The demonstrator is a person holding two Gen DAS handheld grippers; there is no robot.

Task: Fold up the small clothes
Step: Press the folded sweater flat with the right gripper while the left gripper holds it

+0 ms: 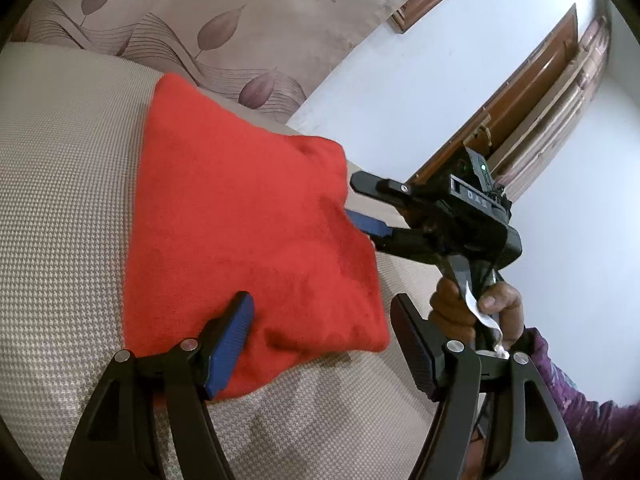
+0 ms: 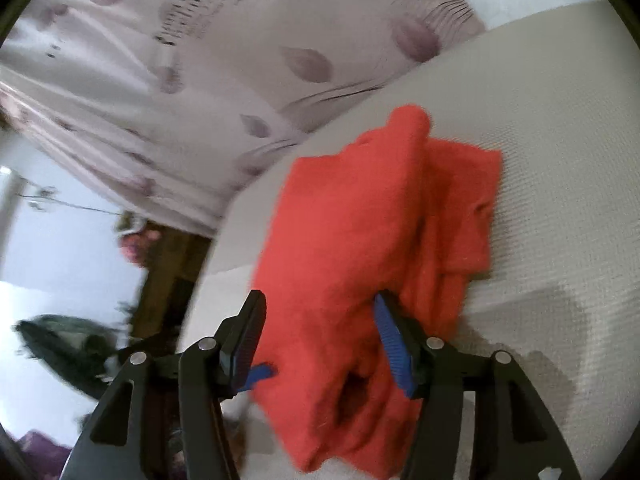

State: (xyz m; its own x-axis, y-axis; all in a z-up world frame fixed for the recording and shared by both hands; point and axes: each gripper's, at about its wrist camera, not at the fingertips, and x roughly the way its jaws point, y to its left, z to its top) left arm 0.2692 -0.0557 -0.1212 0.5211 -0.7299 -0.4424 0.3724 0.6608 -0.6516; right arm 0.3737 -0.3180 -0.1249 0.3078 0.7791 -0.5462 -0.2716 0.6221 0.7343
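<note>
Now the red cloth (image 1: 248, 216) lies on a bed (image 1: 60, 200) with a beige woven cover, already folded into a thick bundle of several layers. In the left wrist view it fills the middle, and its near edge runs from about 7 o'clock toward 4 o'clock.

The left gripper (image 1: 320, 344) is spread wide and grasps nothing. Its left finger (image 1: 230, 344) rests on the near edge of the cloth, while the other finger stands off the cloth at 4 o'clock. I judge it presses lightly there to keep the bundle from sliding.

The right gripper (image 1: 362, 208) comes in from 3 o'clock, held by the person's hand (image 1: 476, 308). In the right wrist view its fingers stand on both sides of the folded edge, with the cloth between them. The right blue pad (image 2: 392, 348) touches the fabric, but the left one seems just beside it, so the jaws look released and not clenched. This view is blurred, so I am not fully sure.

Probably this position prepares one more fold or a final straightening.
</note>
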